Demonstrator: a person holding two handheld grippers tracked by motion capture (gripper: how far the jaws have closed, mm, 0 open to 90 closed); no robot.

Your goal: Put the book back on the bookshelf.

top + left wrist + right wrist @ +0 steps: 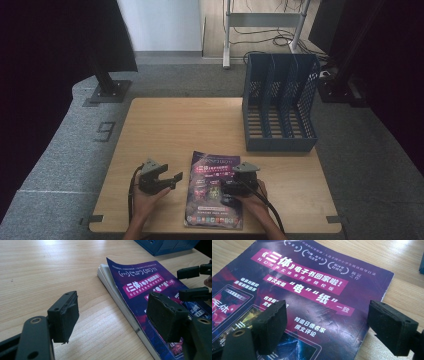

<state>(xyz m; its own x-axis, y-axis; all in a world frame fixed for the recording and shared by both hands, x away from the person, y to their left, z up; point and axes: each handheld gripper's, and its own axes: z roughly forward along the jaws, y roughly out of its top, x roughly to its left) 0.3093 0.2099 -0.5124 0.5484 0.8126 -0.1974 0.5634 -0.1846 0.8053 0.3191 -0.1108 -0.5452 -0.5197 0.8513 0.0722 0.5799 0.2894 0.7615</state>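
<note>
The right hand-held black two-jaw gripper (239, 186) hovers over the right half of a purple glossy-covered magazine (214, 192). Its jaws stand spread wide and hold nothing. In the right gripper view, the foam pads (272, 322) straddle the magazine's right edge: one pad is over the cover, the other beyond the edge above bare table.

The left hand-held black two-jaw gripper (162, 178) sits just beside the magazine's left edge, over the light wooden table (170, 130). Its jaws are likewise spread and empty. In the left gripper view, the magazine (150, 295) lies ahead and to that gripper's right, with its stacked page edges facing the jaws.

The magazine lies flat near the table's front edge, between the two hands. Its long axis runs from the person toward the far side. The right gripper is judged the nearer, being already above the cover.

A blue slotted plastic file rack (280, 102) stands upright at the far right of the table, well apart from the magazine.
</note>
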